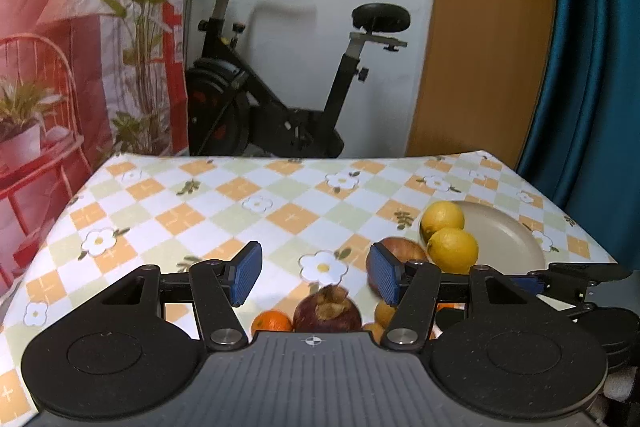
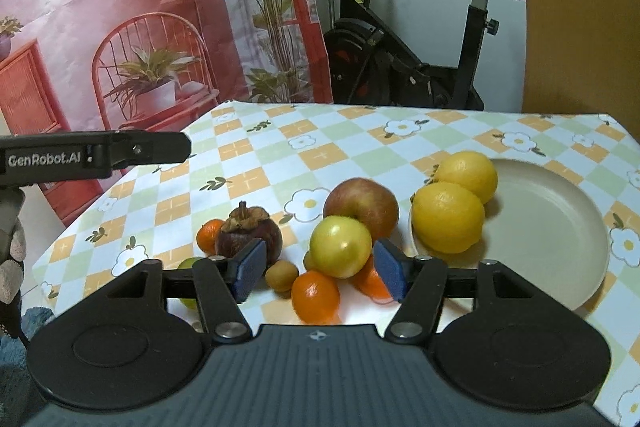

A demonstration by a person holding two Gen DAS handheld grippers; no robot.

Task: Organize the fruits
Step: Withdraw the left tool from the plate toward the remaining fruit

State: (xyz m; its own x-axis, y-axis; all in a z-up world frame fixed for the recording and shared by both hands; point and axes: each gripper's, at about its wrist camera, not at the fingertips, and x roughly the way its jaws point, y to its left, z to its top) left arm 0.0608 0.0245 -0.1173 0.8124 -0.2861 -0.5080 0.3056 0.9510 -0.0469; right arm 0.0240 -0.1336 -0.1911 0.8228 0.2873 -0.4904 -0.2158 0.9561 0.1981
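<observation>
Beige plate (image 2: 560,227) sits at right of the checked cloth (image 2: 248,183), w/ two lemons (image 2: 448,217) on its left rim, touching each other – prob. the sorted group, so the plate looks like the drop spot & its right part is bare for more. Rest of the fruit is heaped loose on the cloth just left of the plate: red apple (image 2: 362,203) far side, green apple (image 2: 340,246) leaning on it, an orange (image 2: 316,297) near, another orange mostly hidden behind the right pad, a small brown fruit (image 2: 282,275), mangosteen (image 2: 248,235) w/ a third orange (image 2: 210,235) behind it, a lime (image 2: 190,265) half hidden at left. Judging by that, task is early; most fruit not yet moved. Right gripper (image 2: 320,273) hovers low over the heap, jaws wide apart, holding nothing; green apple & near orange lie betw. the pads in view, whether a pad touches the apple can't tell. Left gripper (image 1: 316,273) is also spread wide & empty, above the cloth, mangosteen just below its gap; it shows in the right view as a black bar at far left, well off the plate.
</observation>
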